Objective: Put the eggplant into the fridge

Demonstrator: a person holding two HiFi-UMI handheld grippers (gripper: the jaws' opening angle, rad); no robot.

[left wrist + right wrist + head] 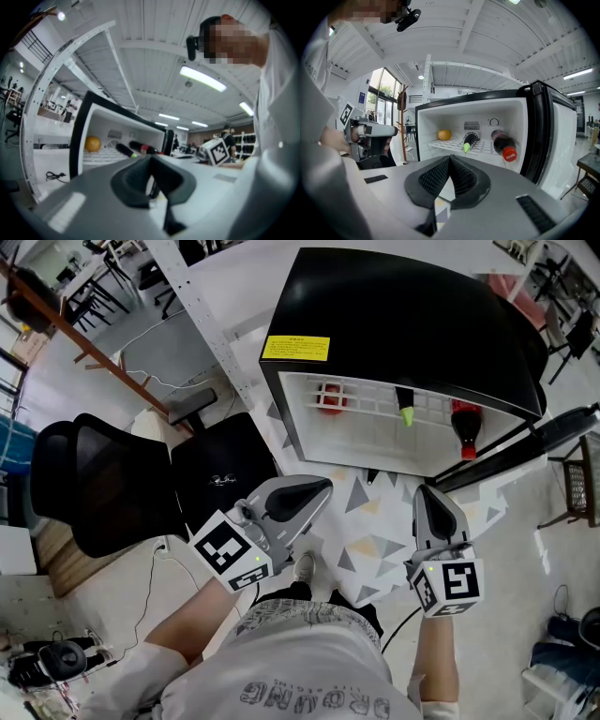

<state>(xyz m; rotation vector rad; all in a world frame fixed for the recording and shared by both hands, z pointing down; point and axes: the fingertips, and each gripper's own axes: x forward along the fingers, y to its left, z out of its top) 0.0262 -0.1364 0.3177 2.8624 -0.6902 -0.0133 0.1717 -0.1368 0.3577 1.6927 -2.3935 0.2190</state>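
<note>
Head view / fridge: the black fridge point(403, 324) stands on a patterned mat point(375, 545), with its door point(562, 432) swung wide to the right.
Head view / eggplant: the eggplant point(405, 407) lies on the white wire shelf point(366, 407) inside, green stem end toward the opening.
Head view / neighbours: a bottle point(465, 427) with a red cap lies on the same shelf, to the right of the eggplant and apart from it.
Head view / grippers: the left gripper point(322, 487) and the right gripper point(427, 493) both hang in front of the opening, outside the fridge. Neither touches anything.
Left gripper view / fingers: the 2 pads are pressed together with nothing between them; only floor shows below.
Left gripper view / contents: a round orange fruit point(93, 143), the eggplant point(125, 150) and the bottle sit in a row on the shelf.
Right gripper view / fingers: the pads are closed tip to tip and carry nothing.
Right gripper view / eggplant: it is mid-shelf point(468, 140), between fruit and bottle, touching neither as far as can be seen.
Progress (judgement): placing looks done, since the eggplant rests inside and both grippers are clear of it.
Left to do (judgement): at most shutting the door, which the task does not ask for.
</note>
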